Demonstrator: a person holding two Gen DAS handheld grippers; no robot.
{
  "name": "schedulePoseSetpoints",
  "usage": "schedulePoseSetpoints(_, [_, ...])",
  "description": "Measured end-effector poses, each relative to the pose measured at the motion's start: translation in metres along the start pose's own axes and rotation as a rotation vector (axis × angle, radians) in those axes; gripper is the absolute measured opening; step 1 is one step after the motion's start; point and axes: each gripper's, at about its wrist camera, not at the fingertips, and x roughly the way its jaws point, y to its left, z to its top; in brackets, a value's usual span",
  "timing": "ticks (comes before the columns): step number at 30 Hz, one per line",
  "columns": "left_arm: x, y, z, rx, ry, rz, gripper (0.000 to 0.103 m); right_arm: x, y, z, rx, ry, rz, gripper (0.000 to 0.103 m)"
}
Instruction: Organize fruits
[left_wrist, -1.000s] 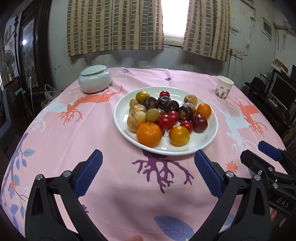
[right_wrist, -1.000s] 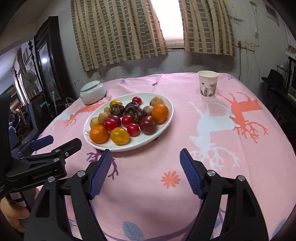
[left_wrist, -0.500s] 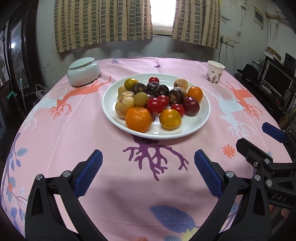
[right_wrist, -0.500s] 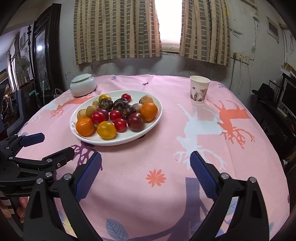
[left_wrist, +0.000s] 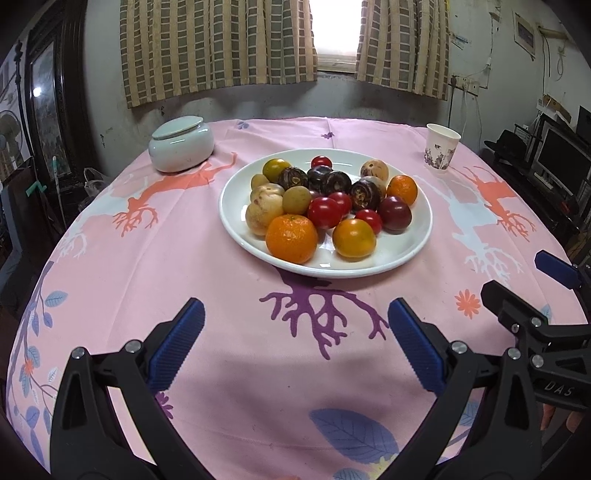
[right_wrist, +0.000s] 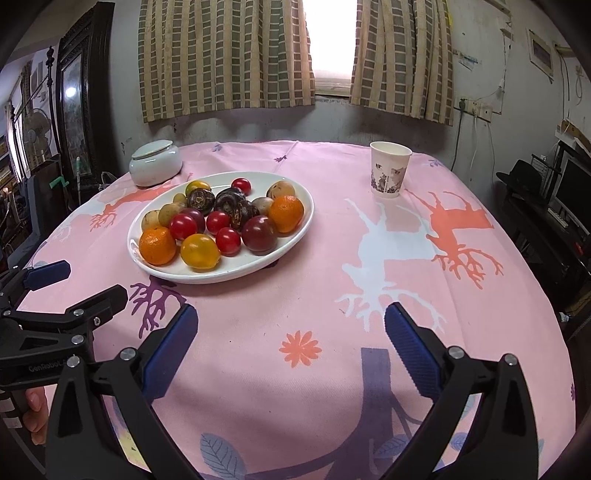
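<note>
Nearest: left gripper (left_wrist: 295, 339) spread wide over bare pink tablecloth (left_wrist: 229, 369), nothing between the ribbed blue pads; black frame cut off by the lower edge. Right gripper (right_wrist: 290, 341) likewise gaping, jaws just now opening further, empty. Fingertips of a hand (right_wrist: 35, 413) barely visible at the left margin of the right wrist view.

Beyond, mid-table: one round white glossy plate (left_wrist: 406, 251) heaped with fruits (left_wrist: 325, 206). Two dimpled oranges in front and at right, one smooth yellow-orange tomato, about four red tomatoes, one dark plum, roughly four dark purple ridged fruits, several tan ones; exact count unclear, some buried under others.

Farther: one lidded pale ceramic jar (left_wrist: 181, 147) at left, one printed paper cup (left_wrist: 441, 153) at right, well apart from the plate.
</note>
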Motion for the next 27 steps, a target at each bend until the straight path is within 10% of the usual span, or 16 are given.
schedulePoseSetpoints(27, [0.009,0.005,-0.004,-0.051,0.049,0.003,0.101,0.005,-0.002,-0.003,-0.007,0.019,-0.011,0.101])
